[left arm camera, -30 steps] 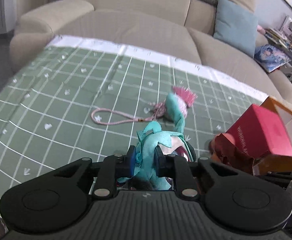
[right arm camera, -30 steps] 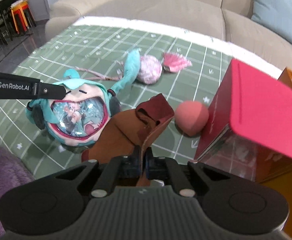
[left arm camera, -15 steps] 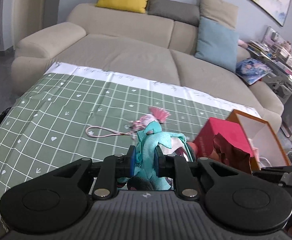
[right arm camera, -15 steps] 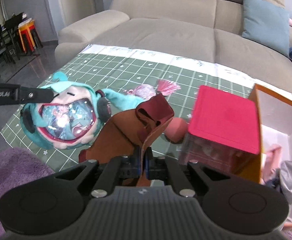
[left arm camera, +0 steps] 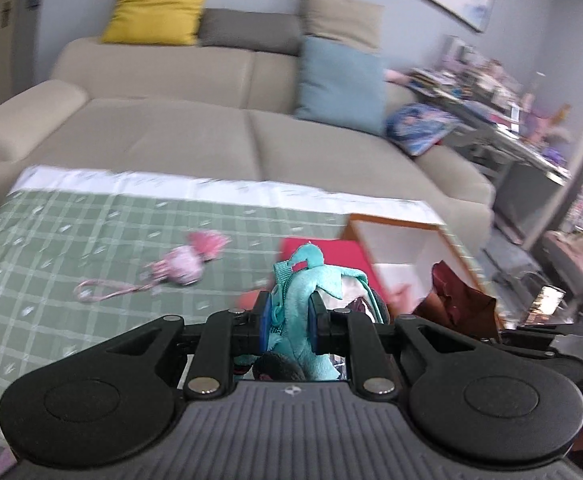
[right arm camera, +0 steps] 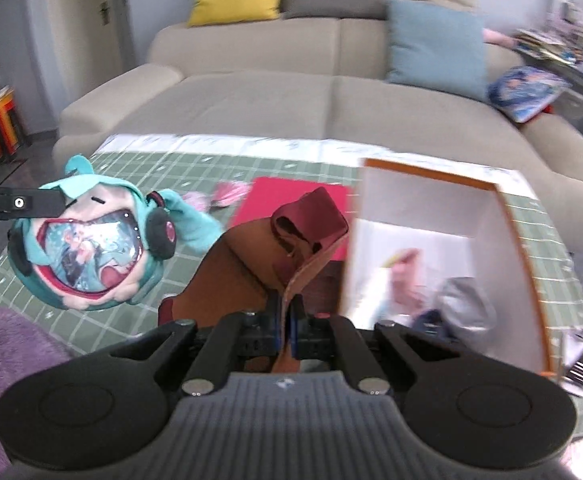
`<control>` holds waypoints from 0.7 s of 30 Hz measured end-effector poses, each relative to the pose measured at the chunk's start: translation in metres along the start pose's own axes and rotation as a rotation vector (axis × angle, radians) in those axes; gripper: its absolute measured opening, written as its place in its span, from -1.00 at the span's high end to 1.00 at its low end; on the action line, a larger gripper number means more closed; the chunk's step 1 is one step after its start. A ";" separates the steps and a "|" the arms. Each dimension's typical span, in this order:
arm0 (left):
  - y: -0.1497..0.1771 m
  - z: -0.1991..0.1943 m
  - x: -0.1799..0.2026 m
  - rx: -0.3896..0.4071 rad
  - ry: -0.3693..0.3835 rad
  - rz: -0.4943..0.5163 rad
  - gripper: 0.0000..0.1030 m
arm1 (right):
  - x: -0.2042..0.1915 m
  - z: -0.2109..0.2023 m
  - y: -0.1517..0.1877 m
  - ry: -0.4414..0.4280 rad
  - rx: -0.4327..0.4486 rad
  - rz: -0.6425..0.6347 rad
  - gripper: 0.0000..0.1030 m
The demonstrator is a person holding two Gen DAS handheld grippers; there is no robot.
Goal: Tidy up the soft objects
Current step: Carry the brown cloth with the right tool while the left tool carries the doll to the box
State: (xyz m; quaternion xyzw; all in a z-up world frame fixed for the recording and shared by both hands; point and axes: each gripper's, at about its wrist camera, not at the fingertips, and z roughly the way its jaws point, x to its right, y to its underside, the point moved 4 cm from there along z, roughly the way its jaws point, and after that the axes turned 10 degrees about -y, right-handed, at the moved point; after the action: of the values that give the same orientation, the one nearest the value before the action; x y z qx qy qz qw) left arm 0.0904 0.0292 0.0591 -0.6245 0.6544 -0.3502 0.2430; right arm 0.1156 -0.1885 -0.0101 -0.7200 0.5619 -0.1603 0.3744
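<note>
Left gripper point(left arm camera: 289, 316) clamps teal plush doll point(right arm camera: 91, 240), lower centre of left view, clear of green checked cloth point(left arm camera: 71, 240). Right gripper point(right arm camera: 285, 320) pinches brown leather pouch point(right arm camera: 259, 256), centre frame. Orange-rimmed box point(right arm camera: 519, 248) at right; contents blurred, possibly fabric. Pink tasselled pouch point(left arm camera: 179, 266) lies on cloth, left of centre.

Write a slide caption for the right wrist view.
Right tool pinches brown leather pouch beside open box; teal plush hangs left.
</note>
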 end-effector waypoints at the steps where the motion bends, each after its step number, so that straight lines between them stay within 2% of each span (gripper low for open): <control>1: -0.004 0.002 0.011 0.004 0.020 0.016 0.61 | 0.009 -0.006 0.000 0.015 0.011 0.013 0.98; 6: -0.023 0.021 0.071 0.017 0.109 0.098 0.61 | 0.047 -0.028 -0.004 0.082 0.053 0.046 0.98; 10: -0.037 0.041 0.108 0.021 0.153 0.145 0.61 | 0.074 -0.038 -0.010 0.130 0.076 0.043 0.98; 15: -0.054 0.075 0.150 0.008 0.183 0.186 0.61 | 0.111 -0.033 -0.015 0.187 0.074 0.039 0.98; 21: -0.067 0.120 0.191 -0.027 0.193 0.226 0.61 | 0.151 -0.013 -0.023 0.212 0.045 0.031 0.98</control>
State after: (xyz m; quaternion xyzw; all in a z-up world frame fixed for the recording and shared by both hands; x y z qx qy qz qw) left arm 0.2051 -0.1759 0.0570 -0.5136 0.7454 -0.3705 0.2084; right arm 0.1705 -0.3321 -0.0135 -0.6814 0.6059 -0.2425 0.3313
